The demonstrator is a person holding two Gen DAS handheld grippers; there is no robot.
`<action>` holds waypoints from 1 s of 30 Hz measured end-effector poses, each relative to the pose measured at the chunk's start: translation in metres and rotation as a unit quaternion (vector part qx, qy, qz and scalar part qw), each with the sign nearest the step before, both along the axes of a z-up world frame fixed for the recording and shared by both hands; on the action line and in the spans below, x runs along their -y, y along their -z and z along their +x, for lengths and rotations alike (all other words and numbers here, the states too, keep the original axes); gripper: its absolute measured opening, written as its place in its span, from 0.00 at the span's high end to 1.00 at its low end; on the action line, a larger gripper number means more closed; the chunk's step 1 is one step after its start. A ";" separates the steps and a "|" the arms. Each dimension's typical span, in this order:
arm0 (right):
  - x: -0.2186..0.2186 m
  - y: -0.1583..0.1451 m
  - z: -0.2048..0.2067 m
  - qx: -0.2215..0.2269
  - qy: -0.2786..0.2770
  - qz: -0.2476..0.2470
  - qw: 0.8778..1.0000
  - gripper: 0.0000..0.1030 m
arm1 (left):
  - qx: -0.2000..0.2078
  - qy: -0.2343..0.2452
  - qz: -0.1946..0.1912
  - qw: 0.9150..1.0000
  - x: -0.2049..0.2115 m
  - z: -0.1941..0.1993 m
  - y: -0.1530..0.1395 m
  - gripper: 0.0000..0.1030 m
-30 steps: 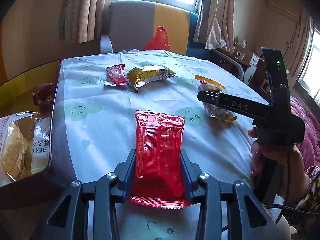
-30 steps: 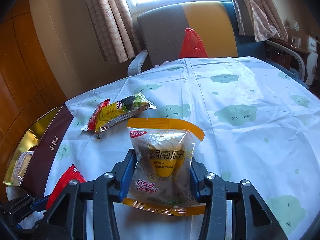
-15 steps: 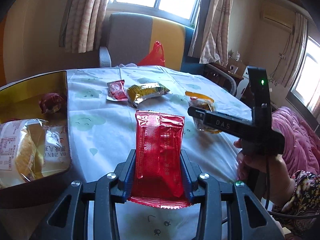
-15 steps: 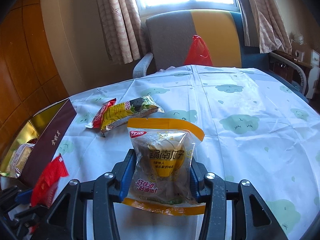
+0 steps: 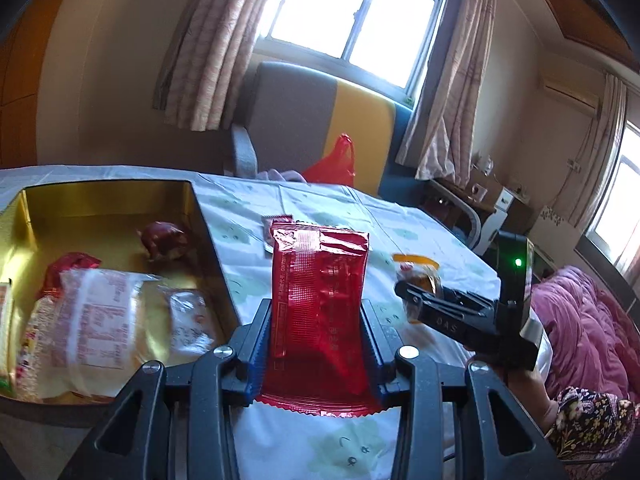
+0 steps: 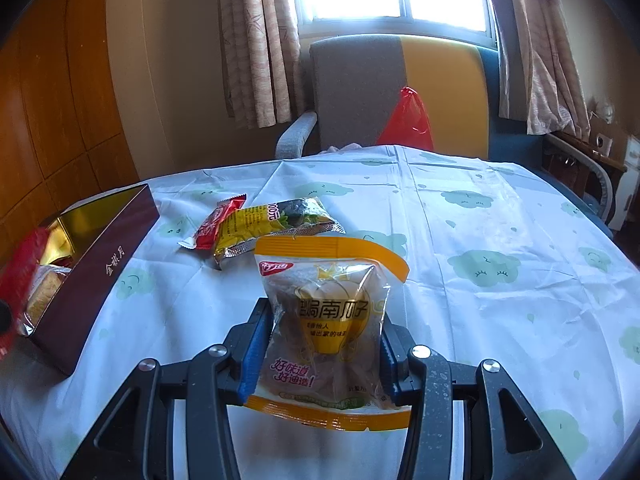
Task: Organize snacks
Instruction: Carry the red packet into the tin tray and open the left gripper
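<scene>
Snacks are split between your two tools: your left gripper (image 5: 318, 332) is clenched on a red packet (image 5: 320, 304) beside the gold box (image 5: 108, 200), and your right gripper (image 6: 320, 344) clamps an orange-trimmed bag (image 6: 328, 312) further from that box. Two more packets (image 6: 264, 228) lie on the tablecloth (image 6: 480, 240) beyond the box. Bread (image 5: 96, 328) already crowds the box's near end, so if you let go of the red packet there it may perch on top and slide out

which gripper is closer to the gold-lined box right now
Left. The left gripper is right beside the gold-lined box; the right gripper is farther out over the tablecloth.
</scene>
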State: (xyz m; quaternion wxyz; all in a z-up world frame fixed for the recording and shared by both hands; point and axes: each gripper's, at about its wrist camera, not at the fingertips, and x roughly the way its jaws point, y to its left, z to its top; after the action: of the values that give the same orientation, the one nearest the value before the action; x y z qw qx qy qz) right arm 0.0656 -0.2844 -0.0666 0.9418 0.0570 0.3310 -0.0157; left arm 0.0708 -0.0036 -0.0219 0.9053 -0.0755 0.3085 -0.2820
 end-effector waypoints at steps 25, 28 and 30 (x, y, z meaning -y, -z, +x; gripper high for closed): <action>-0.001 0.004 0.005 -0.013 0.003 -0.009 1.000 0.53 | -0.096 -0.199 0.000 0.975 -0.152 0.100 0.015 0.60; 0.000 0.004 0.005 -0.015 0.003 -0.009 1.000 0.53 | -0.117 -0.215 0.005 0.970 -0.164 0.112 0.020 0.60; 0.000 0.005 0.005 -0.016 0.004 -0.009 1.000 0.53 | -0.132 -0.220 0.012 0.967 -0.168 0.119 0.023 0.60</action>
State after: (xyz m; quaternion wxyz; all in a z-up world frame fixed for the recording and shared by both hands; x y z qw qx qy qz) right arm 0.0710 -0.2843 -0.0712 0.9367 0.0499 0.3457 -0.0231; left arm 0.1898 0.1645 -0.0447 0.8972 -0.1675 0.4041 -0.0601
